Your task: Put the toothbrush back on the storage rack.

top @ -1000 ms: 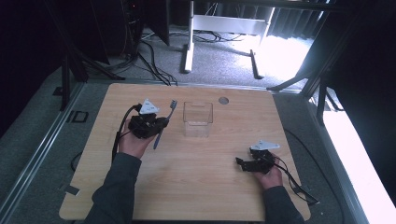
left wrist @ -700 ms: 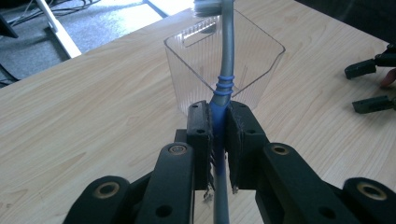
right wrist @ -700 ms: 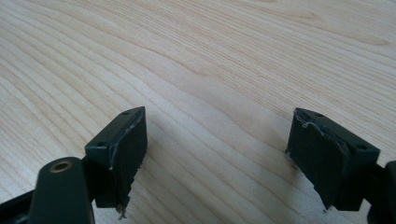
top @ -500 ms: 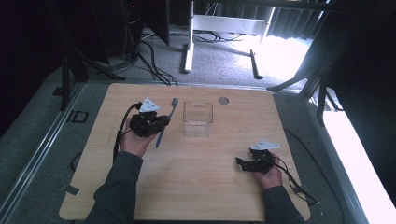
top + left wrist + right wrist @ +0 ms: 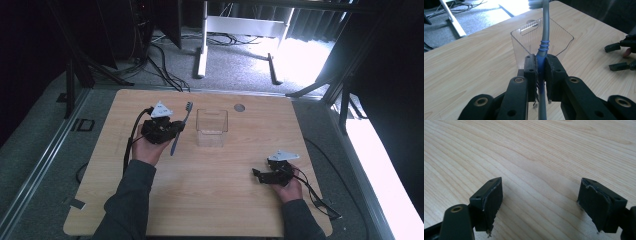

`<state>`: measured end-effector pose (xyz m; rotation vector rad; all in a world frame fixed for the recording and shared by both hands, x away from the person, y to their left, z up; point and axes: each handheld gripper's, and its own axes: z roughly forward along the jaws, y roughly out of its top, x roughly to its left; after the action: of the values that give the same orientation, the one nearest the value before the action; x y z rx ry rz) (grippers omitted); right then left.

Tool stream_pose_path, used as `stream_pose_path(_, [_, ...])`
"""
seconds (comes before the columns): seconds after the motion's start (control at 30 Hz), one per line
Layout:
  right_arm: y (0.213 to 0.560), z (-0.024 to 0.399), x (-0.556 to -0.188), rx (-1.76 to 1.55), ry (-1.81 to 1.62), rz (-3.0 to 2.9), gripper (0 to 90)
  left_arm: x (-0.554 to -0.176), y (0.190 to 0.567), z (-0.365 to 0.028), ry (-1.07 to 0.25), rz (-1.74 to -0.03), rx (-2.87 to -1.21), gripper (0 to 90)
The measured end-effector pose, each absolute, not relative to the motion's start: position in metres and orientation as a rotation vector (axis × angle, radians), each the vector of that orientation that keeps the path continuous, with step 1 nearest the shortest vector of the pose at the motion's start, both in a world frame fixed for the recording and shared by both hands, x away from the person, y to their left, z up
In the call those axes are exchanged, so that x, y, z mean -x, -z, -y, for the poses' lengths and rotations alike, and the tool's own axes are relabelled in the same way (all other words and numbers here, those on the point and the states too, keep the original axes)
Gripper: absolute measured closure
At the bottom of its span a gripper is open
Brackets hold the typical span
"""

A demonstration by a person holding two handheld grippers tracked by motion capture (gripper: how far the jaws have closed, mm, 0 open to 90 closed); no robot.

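Right now the person is holding the left tool (image 5: 167, 131) above the wooden table (image 5: 210, 200), its jaws pressed tight on the blue grip of a toothbrush (image 5: 180, 128); seen from above, the brush slants with its bristled head pointing toward the far edge and its tail hanging down toward the person. Just to the right of it is standing a clear plastic container (image 5: 212, 128), open at the top and apparently with nothing inside. Through the left tool's own camera the toothbrush (image 5: 544, 40) is rising straight in front of the container (image 5: 541, 37), so I am guessing the carrying step is under way and the drop into the bin is next. That would call for bringing the brush over the rim and lowering it before letting go. Meanwhile the right tool (image 5: 272, 173) is resting low near the table's right side, well apart from the container, its jaws spread wide over bare wood and gripping nothing.
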<state>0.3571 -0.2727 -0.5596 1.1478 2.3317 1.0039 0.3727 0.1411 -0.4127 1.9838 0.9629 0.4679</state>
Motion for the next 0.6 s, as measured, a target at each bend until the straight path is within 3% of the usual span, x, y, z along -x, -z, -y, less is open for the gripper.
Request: stream_pose_path(0.6, [0.5597, 0.2726, -0.3571, -1.148, -1.005, -2.331, 19.6, -0.3789, 0.4132, -0.1352, -0.465, -0.974, -1.961, 80.4])
